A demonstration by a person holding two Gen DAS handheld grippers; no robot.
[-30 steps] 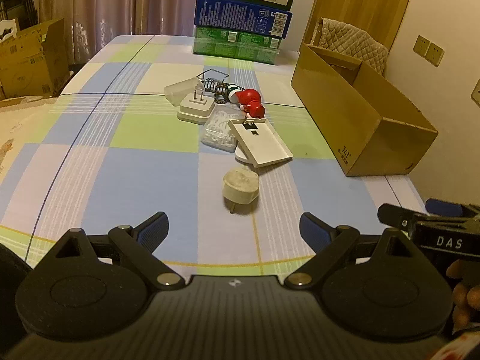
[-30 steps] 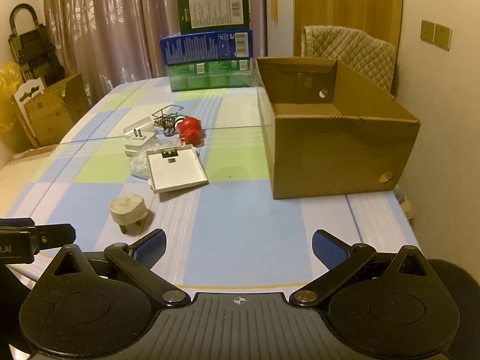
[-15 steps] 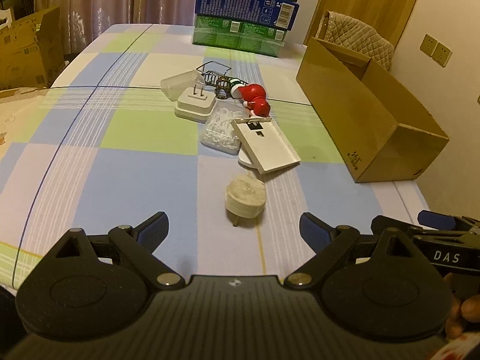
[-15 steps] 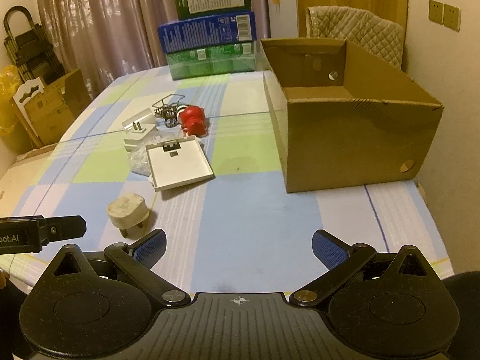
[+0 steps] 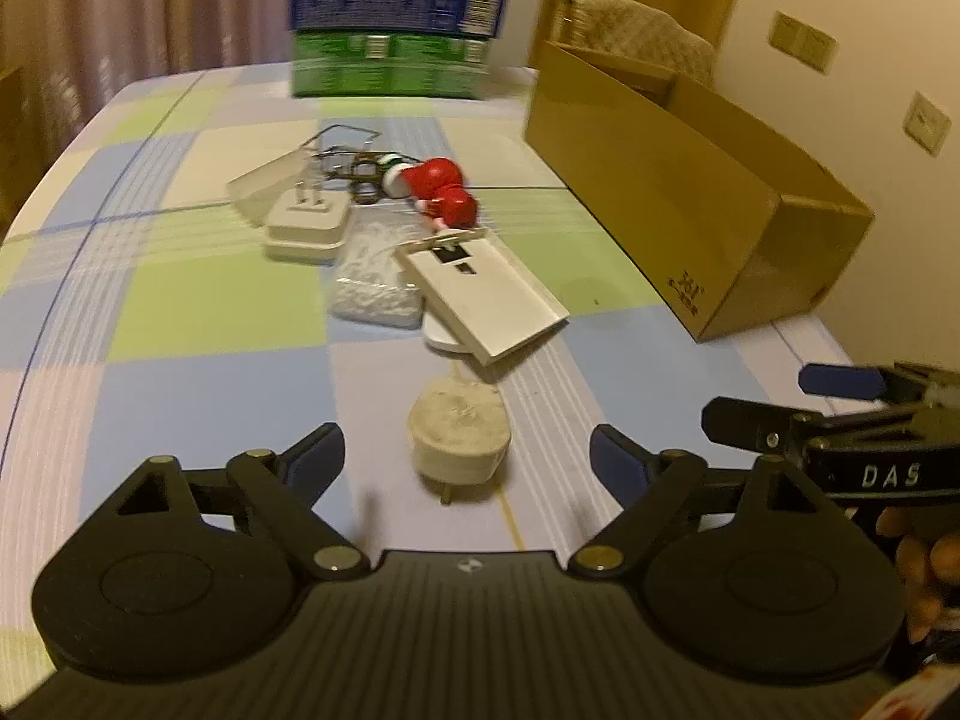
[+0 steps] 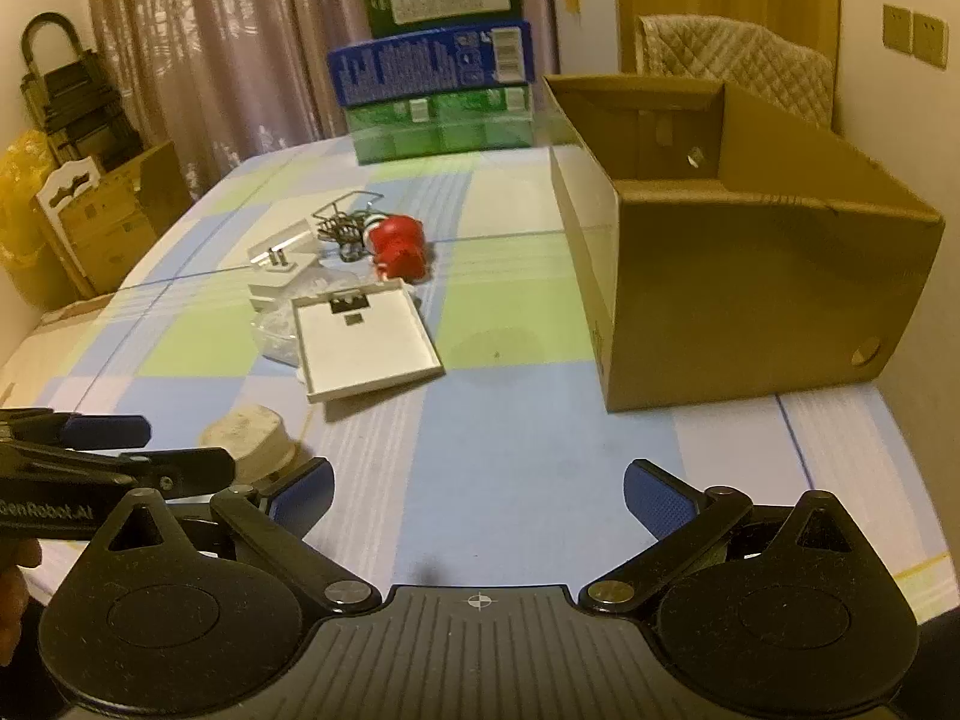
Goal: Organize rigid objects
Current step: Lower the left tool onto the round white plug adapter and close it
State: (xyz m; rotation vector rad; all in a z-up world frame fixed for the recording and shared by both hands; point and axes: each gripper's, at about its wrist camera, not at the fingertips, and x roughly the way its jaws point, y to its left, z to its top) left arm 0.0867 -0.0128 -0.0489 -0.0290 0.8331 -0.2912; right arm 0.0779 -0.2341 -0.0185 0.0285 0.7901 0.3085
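A round cream plug (image 5: pixel 459 435) lies on the checked tablecloth, just ahead of and between my open left gripper's (image 5: pixel 465 459) fingers; it also shows in the right wrist view (image 6: pixel 246 441). Behind it lie a white flat panel (image 5: pixel 480 294) (image 6: pixel 363 339), a clear bag of white bits (image 5: pixel 375 282), a white charger block (image 5: pixel 306 228) (image 6: pixel 279 282), a wire piece (image 5: pixel 345 159) and a red toy (image 5: pixel 444 189) (image 6: pixel 399 246). My right gripper (image 6: pixel 477 495) is open and empty over bare cloth. An open cardboard box (image 6: pixel 738 240) (image 5: pixel 690 198) stands to the right.
Stacked green and blue cartons (image 6: pixel 438 66) stand at the table's far end. A padded chair (image 6: pixel 738 66) is behind the box. More cardboard boxes (image 6: pixel 102 216) sit off the left edge. The right gripper shows in the left wrist view (image 5: pixel 840 414).
My left gripper has moved forward toward the round plug, which now sits close between its fingers. The right gripper has also advanced slightly. Both stay open.
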